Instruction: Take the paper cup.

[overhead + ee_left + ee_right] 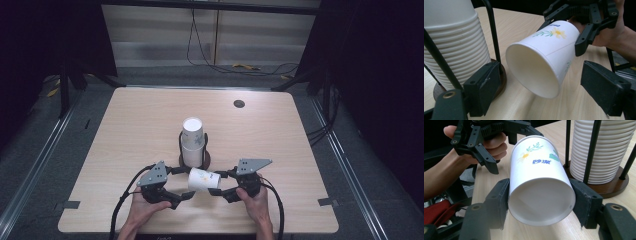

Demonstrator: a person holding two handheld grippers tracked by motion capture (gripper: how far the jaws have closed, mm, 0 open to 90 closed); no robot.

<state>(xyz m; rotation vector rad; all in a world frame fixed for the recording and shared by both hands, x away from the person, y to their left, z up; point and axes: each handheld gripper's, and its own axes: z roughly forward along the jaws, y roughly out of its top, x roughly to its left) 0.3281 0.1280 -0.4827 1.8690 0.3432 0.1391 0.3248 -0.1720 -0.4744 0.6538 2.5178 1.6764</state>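
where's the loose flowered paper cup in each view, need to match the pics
High view: paper cup lies sideways low centre, between both tongs.
Left gripper view: centre, mouth toward camera.
Right gripper view: centre, base toward camera, clamped in the right tongs.
Shared landmark: the cup stack in its rack.

A lab-like recording room: a bare wooden surface (150,125) ringed by dark curtains (45,45), metal floor rails (35,165), and loose cables (220,67) on grey flooring.

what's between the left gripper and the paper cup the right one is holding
Nothing visible. The paper cup, clamped sideways by the right gripper, points its open mouth at the open left gripper, with bare table below. The cup stack stands off to one side.
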